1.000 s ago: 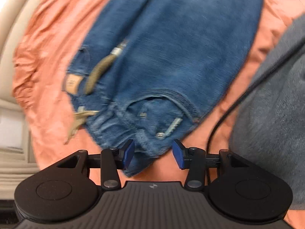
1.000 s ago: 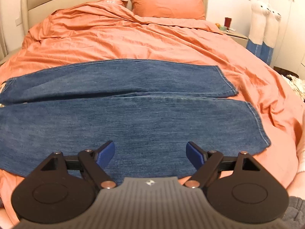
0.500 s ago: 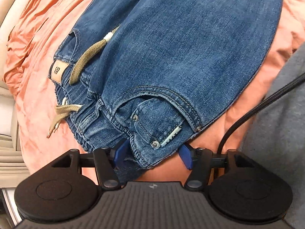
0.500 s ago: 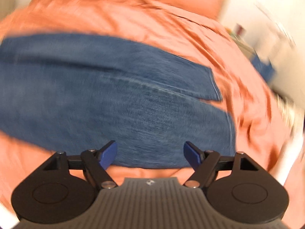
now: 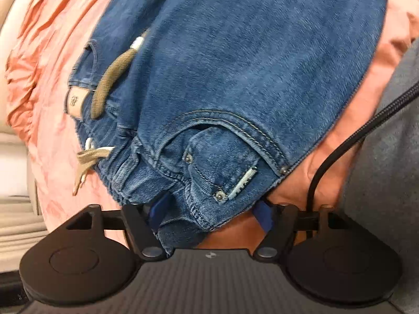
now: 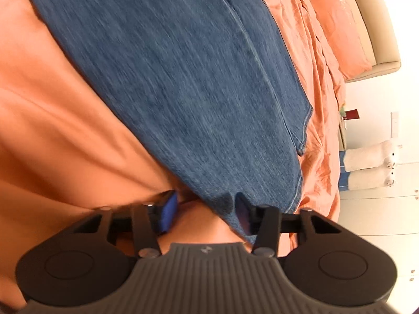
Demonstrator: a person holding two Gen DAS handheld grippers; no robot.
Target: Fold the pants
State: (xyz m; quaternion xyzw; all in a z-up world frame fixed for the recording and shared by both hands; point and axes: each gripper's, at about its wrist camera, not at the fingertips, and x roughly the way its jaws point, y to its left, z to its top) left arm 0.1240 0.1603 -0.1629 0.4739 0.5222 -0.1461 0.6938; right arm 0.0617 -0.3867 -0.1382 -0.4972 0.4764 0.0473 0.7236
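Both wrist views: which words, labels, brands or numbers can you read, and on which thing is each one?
No text can be read for certain.
Tan patch on the waistband of the blue denim pants: dark marks, too blurred to read.
Grey ribbed gripper body: a small logo, a sign and not letters.
Orange pillow: a pale embroidered motif, no words.

The jeans (image 5: 248, 78) run off the top edge in both views, legs and hems partly unseen; their waistband corner covers much of the left gripper's (image 5: 212, 212) blue fingers (image 5: 159, 206); the tan waist label's (image 5: 74, 100) print is too blurred to read; small items on the far nightstand (image 6: 345, 120) are too tiny to identify.
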